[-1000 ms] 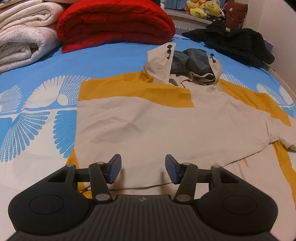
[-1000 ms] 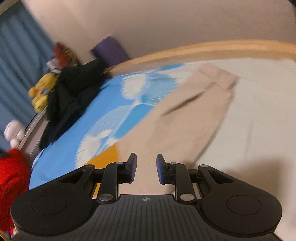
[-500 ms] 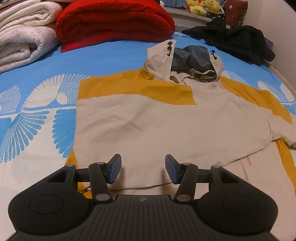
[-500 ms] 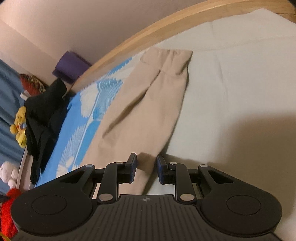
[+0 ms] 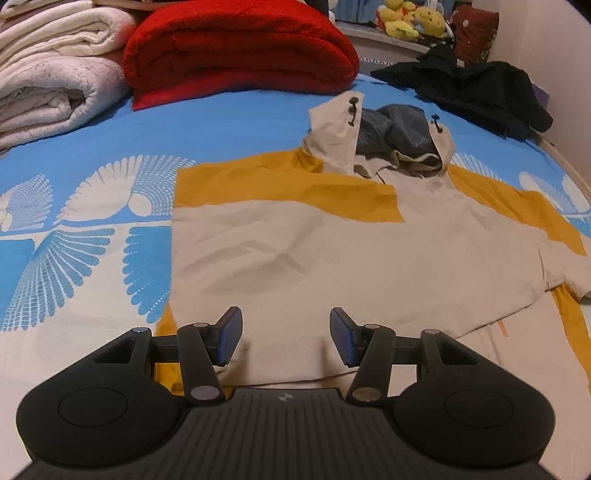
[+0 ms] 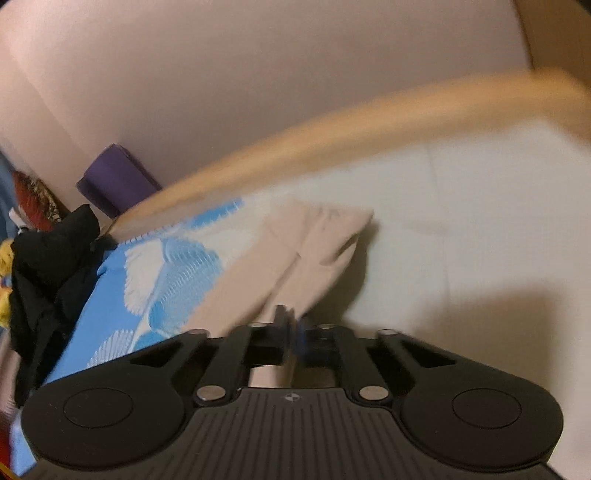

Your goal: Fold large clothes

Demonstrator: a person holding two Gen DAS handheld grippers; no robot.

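A large beige and mustard hooded jacket (image 5: 332, 258) lies flat on the bed, hood (image 5: 388, 136) at the far end. Its left side is folded over the body. My left gripper (image 5: 286, 338) is open and empty, hovering over the jacket's near hem. In the right wrist view the jacket's beige sleeve (image 6: 295, 254) stretches toward the bed's wooden edge. My right gripper (image 6: 291, 328) is shut on the sleeve near its lower edge; the frame is blurred.
A red folded blanket (image 5: 240, 51) and white blankets (image 5: 55, 74) sit at the far left. A black garment (image 5: 472, 88) lies far right, also in the right wrist view (image 6: 48, 280). Plush toys (image 5: 410, 18) line the back shelf. A wooden bed rail (image 6: 369, 129) borders the wall.
My right gripper has closed its jaws onto the sleeve and swung along it toward the cuff. The left gripper stays open and has drifted slightly closer over the jacket.
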